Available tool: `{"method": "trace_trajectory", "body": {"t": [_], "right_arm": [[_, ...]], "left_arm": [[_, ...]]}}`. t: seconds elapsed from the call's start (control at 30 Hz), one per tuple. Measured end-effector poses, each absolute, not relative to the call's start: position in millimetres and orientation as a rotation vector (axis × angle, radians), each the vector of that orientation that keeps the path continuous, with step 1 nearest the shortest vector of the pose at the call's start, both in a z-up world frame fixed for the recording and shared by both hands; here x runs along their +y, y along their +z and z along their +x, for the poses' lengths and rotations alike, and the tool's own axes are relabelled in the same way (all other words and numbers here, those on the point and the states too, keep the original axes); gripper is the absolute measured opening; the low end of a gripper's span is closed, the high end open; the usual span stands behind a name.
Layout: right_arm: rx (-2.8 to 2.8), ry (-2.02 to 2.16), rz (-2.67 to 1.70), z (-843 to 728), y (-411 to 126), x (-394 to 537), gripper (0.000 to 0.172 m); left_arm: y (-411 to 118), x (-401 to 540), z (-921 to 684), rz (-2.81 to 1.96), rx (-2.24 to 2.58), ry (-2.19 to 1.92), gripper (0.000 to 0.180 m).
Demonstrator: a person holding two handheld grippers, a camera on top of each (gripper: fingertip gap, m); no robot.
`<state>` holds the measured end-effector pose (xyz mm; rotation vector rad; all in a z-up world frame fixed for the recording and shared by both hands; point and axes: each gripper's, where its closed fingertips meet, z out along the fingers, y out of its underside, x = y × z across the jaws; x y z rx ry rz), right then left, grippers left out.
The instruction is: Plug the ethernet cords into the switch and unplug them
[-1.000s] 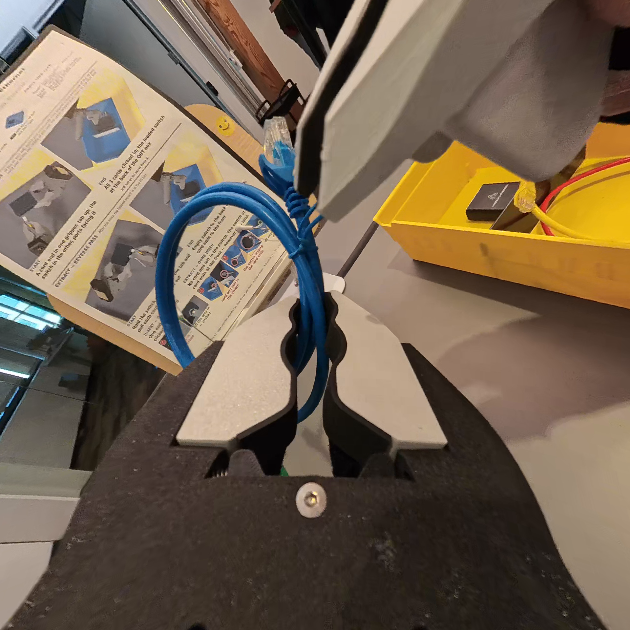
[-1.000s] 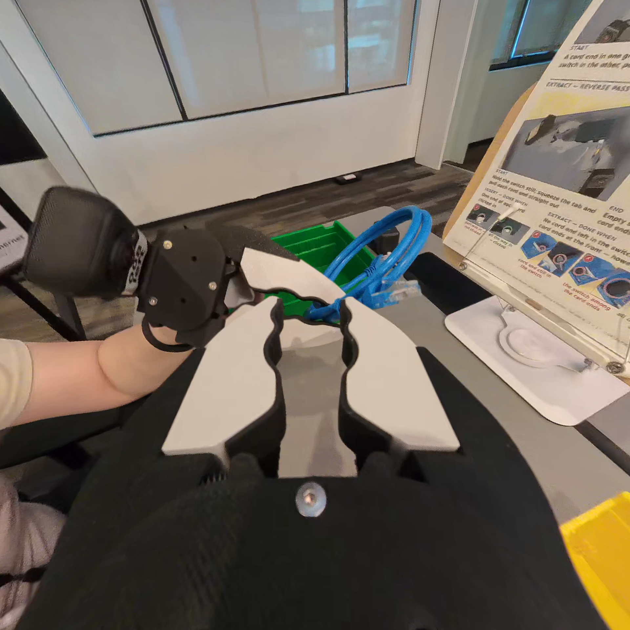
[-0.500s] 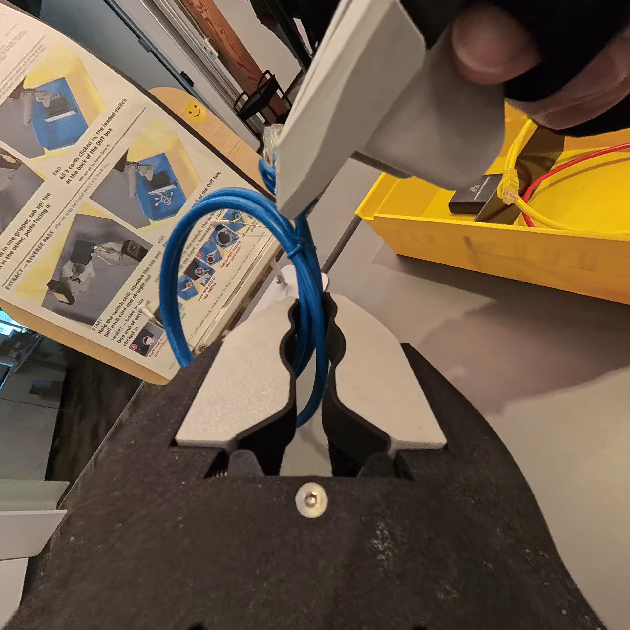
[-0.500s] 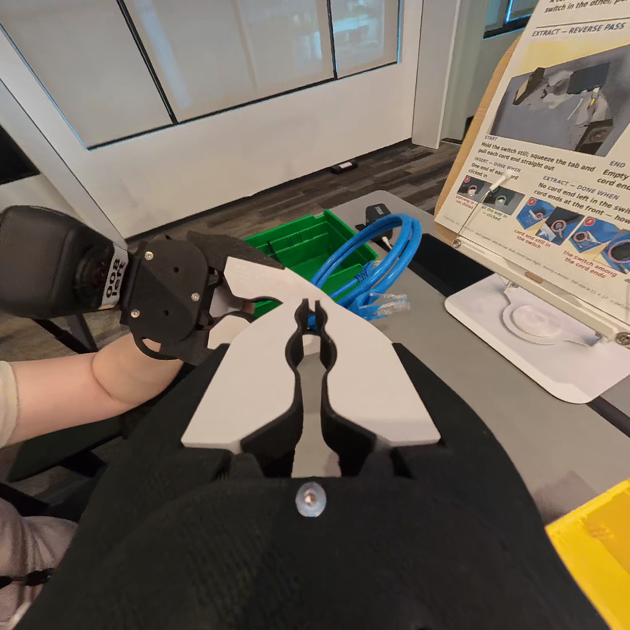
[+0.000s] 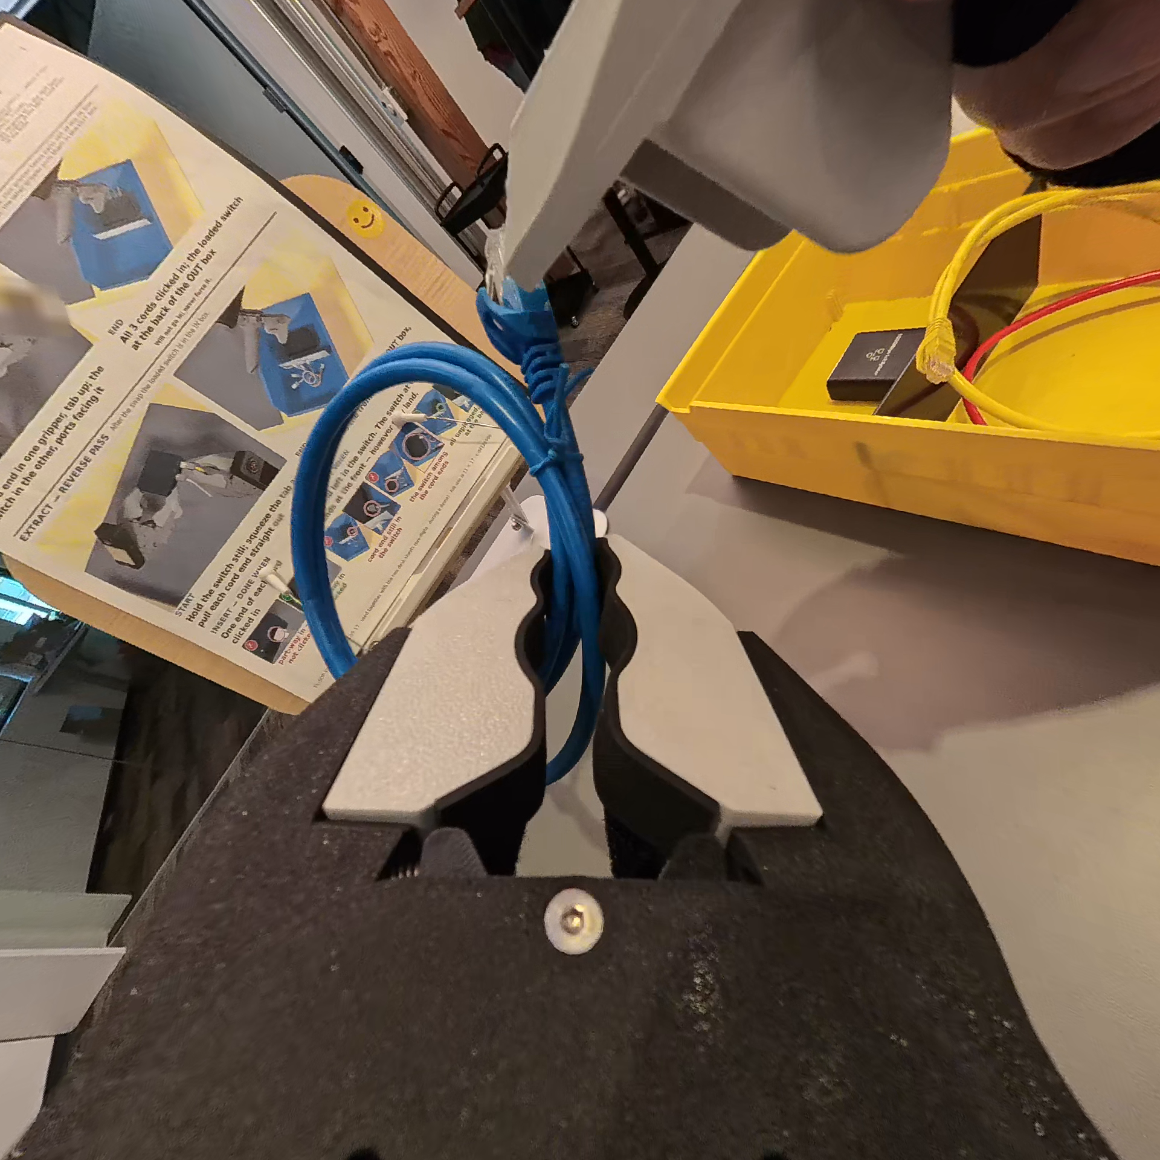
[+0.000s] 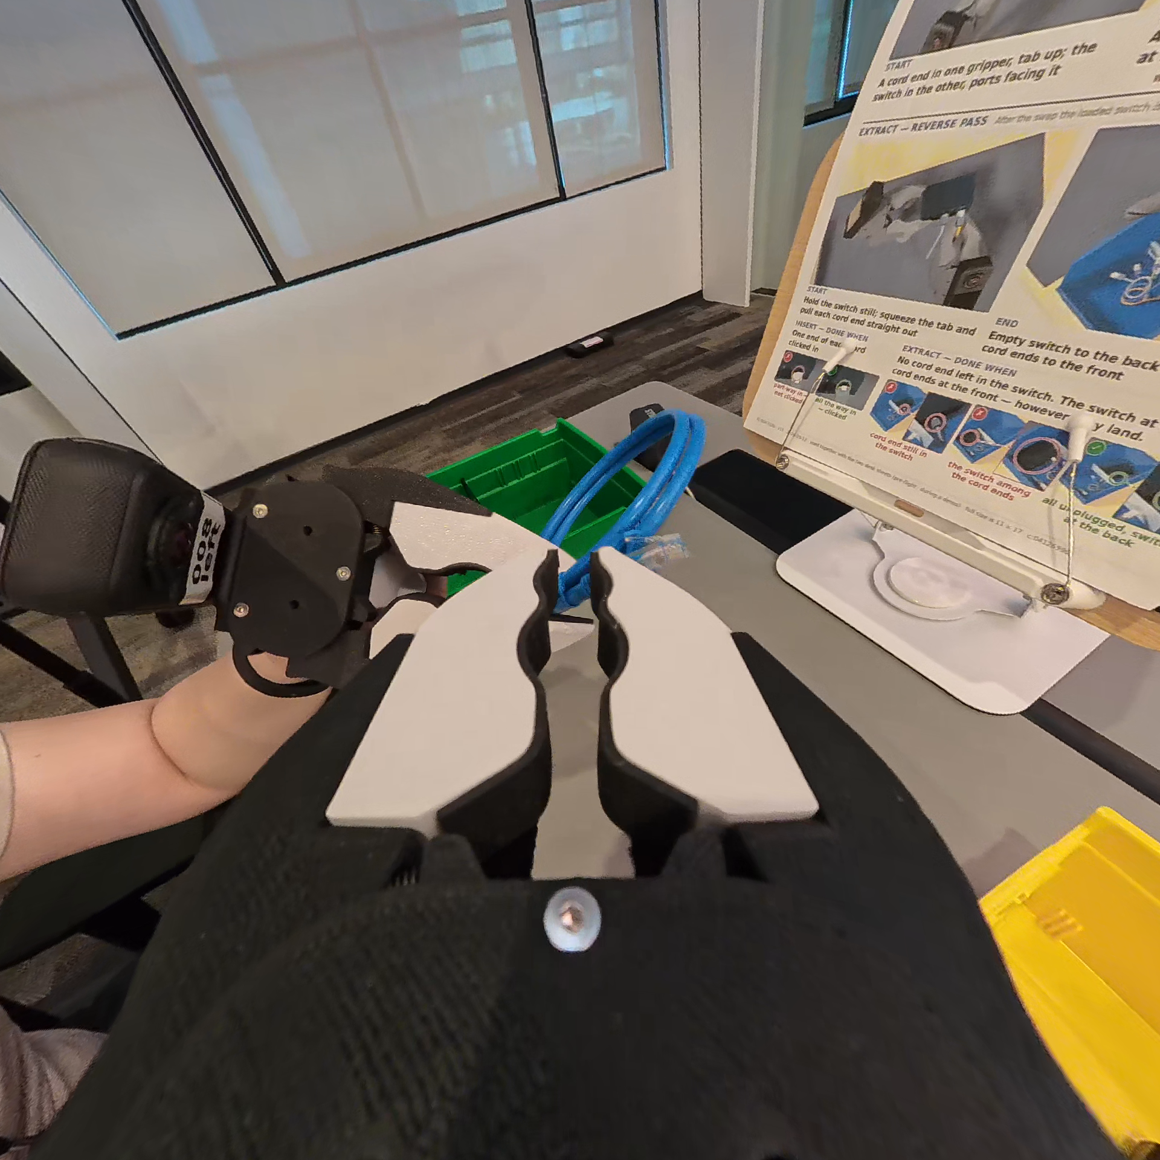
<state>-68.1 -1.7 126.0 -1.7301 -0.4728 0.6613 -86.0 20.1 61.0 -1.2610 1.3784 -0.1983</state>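
Since a moment before, the right gripper [image 6: 572,580] had reopened slightly after closing, and its fingers [image 6: 477,678] now pinched the blue boot just behind the clear plug [image 6: 659,549] of the blue cord [image 5: 439,402]. The grey surface [image 5: 879,659] carried a yellow bin [image 5: 879,464] on one side and a green bin [image 6: 527,483] on the other. An instruction sheet [image 5: 157,376] leaned on a white stand [image 6: 941,628] at the surface's far edge. Inside the yellow bin lay a small black box [image 5: 872,367], which may be the switch, beside a yellow cord [image 5: 979,263] and a red cord [image 5: 1067,314]. The left gripper [image 5: 572,558] had its fingers [image 5: 452,690] pressed onto the bundled strands of the blue cord's coil, which was held up above the surface, with the plug end rising toward the right gripper.
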Motion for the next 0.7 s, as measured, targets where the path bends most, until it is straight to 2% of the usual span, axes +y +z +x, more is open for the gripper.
{"method": "trace_trajectory", "body": {"t": [0.5, 0.7], "right_arm": [[-0.512, 0.632, -1.637, -74, 136, -3, 0.02], [-0.549, 0.565, -1.57, -77, 139, -2, 0.03]], "left_arm": [[77, 16, -98, -1.27, 1.354, -0.276, 0.011], [86, 6, -102, -1.297, 1.344, -0.396, 0.011]]}}
